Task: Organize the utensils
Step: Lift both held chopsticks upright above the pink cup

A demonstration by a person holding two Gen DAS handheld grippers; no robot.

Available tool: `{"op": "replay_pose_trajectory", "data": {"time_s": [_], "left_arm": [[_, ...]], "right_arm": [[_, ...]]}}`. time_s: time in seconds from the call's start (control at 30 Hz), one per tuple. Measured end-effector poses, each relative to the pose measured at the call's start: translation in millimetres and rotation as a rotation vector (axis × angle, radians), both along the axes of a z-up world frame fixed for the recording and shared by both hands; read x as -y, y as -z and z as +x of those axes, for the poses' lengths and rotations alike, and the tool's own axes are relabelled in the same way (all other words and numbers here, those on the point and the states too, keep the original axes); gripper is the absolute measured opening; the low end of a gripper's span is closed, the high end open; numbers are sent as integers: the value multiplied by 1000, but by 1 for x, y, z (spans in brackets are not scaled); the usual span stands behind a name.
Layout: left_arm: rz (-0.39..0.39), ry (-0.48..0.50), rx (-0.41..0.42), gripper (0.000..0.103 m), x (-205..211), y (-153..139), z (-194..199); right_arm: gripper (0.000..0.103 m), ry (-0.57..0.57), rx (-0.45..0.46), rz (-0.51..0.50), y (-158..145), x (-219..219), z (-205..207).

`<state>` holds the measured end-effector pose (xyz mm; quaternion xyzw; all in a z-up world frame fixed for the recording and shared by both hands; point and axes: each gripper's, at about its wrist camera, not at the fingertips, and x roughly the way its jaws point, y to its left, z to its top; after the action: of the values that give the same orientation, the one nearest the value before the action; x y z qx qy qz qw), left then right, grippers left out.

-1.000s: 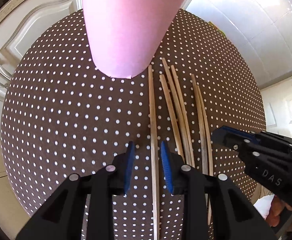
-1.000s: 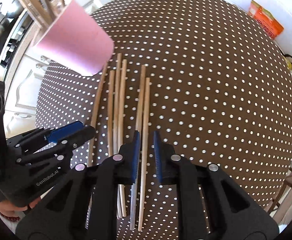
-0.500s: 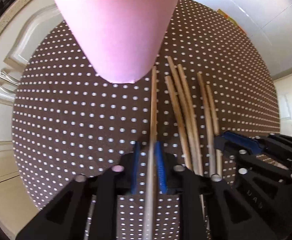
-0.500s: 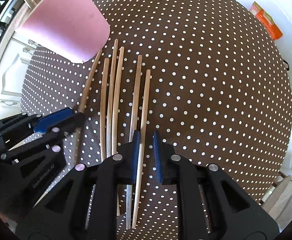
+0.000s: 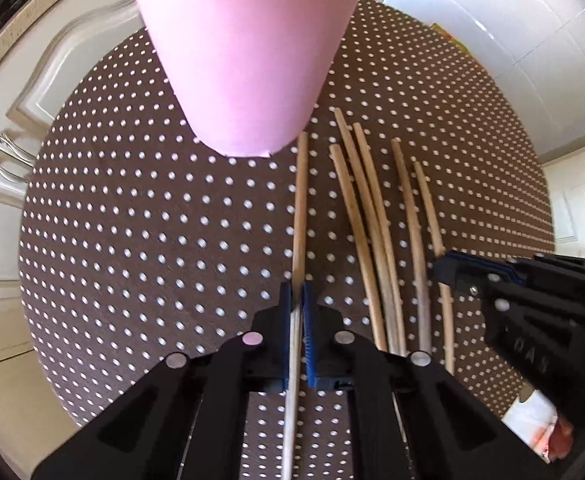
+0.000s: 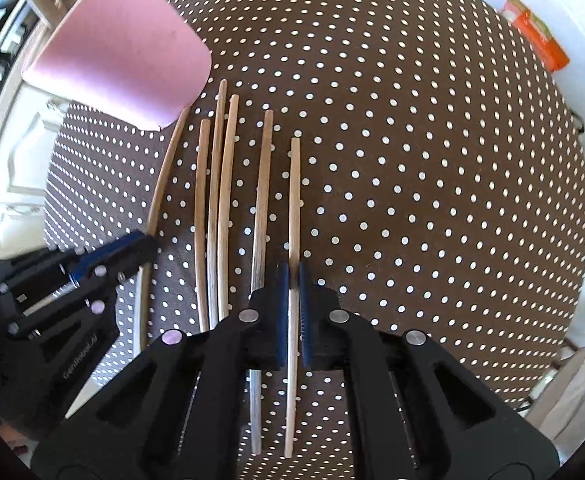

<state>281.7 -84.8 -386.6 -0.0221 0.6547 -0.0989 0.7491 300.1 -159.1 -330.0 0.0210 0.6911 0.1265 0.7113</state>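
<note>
Two handheld grippers work a row of pale wooden chopsticks laid side by side on a round table draped in a brown, white-dotted cloth [image 6: 432, 160]. The left gripper [image 5: 297, 300] has its blue-padded fingers closed on the leftmost chopstick [image 5: 301, 200], the one lying nearest the tall pink paper cup [image 5: 244, 52]. The right gripper [image 6: 290, 280] is clamped on the rightmost chopstick [image 6: 294, 200] at the far end of the row. Four loose chopsticks [image 6: 222, 200] lie on the cloth between the two.

The sticks are slender, light tan and slightly tapered, some greyed toward their near ends; three of the middle ones lie close together, touching or nearly so. More wooden sticks already stand in the cup, which sits just beyond the row's far tips.

Each grip sits roughly at mid-length, which should help balance. A clean lift probably means raising each stick level and straight up, clear of its neighbours, before tipping it upright over the cup's rim. Because the cup looks light, lowering the sticks gently inside, without pushing its wall, seems wise. Whether either stick has left the cloth cannot be told.
</note>
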Motion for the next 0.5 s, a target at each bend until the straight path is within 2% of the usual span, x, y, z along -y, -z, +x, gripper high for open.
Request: {"op": "replay_pose_trajectory", "data": {"time_s": [0.23, 0.5], "left_arm": [[-105, 31, 61, 6, 2, -15, -23], [-184, 52, 174, 6, -4, -47, -45]], "right_arm": [[5, 87, 15, 129, -9, 18, -12], [5, 61, 148, 227, -56, 18, -34]]}}
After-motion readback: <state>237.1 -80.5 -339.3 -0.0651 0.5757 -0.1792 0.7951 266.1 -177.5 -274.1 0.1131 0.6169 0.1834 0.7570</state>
